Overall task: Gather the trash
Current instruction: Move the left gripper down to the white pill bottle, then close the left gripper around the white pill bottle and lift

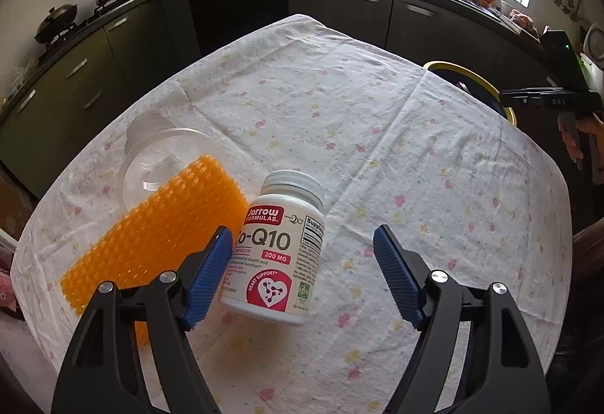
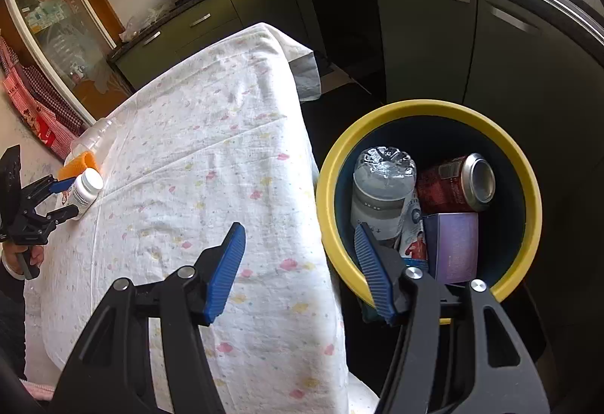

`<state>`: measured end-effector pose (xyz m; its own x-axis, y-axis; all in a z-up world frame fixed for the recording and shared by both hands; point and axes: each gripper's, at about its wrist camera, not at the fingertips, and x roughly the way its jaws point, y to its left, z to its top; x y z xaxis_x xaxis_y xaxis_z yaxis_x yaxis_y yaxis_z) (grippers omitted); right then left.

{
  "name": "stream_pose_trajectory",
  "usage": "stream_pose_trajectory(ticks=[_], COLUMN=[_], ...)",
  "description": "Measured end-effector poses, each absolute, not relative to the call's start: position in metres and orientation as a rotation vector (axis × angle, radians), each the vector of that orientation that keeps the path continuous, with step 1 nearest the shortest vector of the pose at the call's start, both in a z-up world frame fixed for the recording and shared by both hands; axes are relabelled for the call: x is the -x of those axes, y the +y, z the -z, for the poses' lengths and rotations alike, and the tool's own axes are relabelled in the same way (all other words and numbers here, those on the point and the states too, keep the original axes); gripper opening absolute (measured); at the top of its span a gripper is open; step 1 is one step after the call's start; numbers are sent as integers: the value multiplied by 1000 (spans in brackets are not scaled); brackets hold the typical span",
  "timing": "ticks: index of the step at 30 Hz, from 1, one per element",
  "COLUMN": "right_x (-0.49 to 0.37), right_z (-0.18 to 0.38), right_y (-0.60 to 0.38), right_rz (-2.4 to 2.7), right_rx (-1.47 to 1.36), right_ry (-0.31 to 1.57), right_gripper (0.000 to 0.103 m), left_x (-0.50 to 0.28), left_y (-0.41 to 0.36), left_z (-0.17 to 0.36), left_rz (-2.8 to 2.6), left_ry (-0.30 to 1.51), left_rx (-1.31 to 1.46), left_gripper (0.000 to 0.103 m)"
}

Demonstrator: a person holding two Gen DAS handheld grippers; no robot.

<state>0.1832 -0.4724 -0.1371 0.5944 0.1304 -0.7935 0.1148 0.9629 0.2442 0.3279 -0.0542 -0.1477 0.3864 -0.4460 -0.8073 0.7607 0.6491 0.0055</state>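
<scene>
A white supplement bottle point(image 1: 275, 247) lies on its side on the flowered tablecloth point(image 1: 339, 111). It sits between the jaws of my left gripper point(image 1: 302, 230): the left pad is right at its side and the right pad stands well clear, so the gripper is open. In the right wrist view the same bottle point(image 2: 85, 189) lies at the far left. My right gripper point(image 2: 298, 227) is open and empty, over the table's edge beside the yellow-rimmed bin point(image 2: 415, 108). The bin holds a clear plastic bottle point(image 2: 381, 187), a red can point(image 2: 456, 183) and a purple box point(image 2: 455, 244).
An orange mesh pad point(image 1: 151, 236) lies just left of the bottle, with a clear plastic container point(image 1: 166, 161) behind it. Dark kitchen cabinets point(image 1: 339, 10) and a sink counter ring the table. The bin stands on the floor off the table's right side.
</scene>
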Motion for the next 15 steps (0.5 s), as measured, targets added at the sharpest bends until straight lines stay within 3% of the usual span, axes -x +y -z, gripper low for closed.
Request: stream_pose_trajectory(ticks=[9, 15], right_x=[-186, -182], right_z=[143, 145], right_y=[-469, -474], right_rz=[-18, -20], right_rx=[-292, -302], right_ry=[949, 949], right_gripper=[60, 60], left_x=[-313, -325], left_y=[-73, -82], left_z=[149, 165], left_rz=[786, 724], left_ry=[880, 938], left_rx=[-462, -460], left_gripper=[72, 51])
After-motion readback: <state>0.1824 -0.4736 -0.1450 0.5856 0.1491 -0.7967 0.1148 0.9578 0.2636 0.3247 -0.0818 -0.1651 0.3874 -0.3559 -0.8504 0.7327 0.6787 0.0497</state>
